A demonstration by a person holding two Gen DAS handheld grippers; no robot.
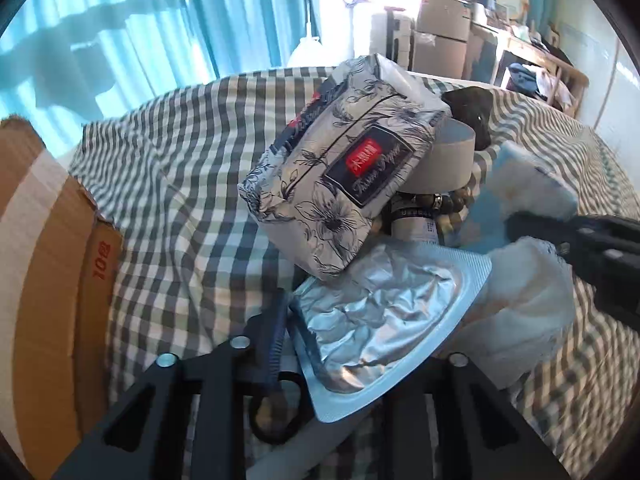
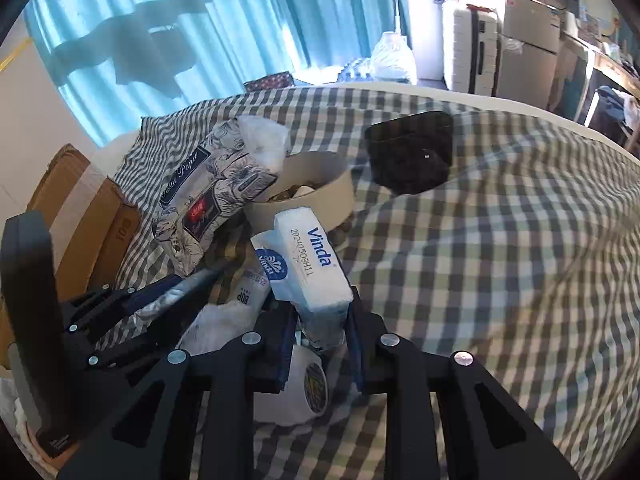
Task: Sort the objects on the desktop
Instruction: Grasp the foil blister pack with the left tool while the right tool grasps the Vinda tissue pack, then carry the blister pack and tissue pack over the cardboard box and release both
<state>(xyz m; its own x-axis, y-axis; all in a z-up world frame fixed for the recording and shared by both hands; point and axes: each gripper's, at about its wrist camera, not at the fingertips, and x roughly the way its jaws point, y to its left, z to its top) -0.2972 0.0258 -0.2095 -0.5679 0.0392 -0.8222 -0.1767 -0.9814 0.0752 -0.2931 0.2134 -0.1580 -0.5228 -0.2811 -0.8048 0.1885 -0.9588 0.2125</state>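
My left gripper (image 1: 316, 320) is shut on a silver foil blister pack (image 1: 384, 312). The pack leans right and hides the right finger. In the right wrist view the left gripper (image 2: 180, 296) shows at the left with the foil pack (image 2: 188, 286) edge-on between its fingers. My right gripper (image 2: 318, 332) is shut on a white and blue Vinda tissue pack (image 2: 312, 268), which sticks up out of the pile. From the left wrist view the right gripper (image 1: 516, 236) comes in at the right, with the blurred tissue pack (image 1: 532, 192) in it.
On the checked cloth (image 2: 500, 260) is a pile: a floral tissue pack (image 1: 340, 176), a round beige box (image 2: 316, 196), a bead bracelet (image 1: 440, 200), scissors (image 1: 276, 408), a white bottle (image 2: 292, 392). A black pouch (image 2: 412, 152) lies behind. A cardboard box (image 1: 52, 260) stands left.
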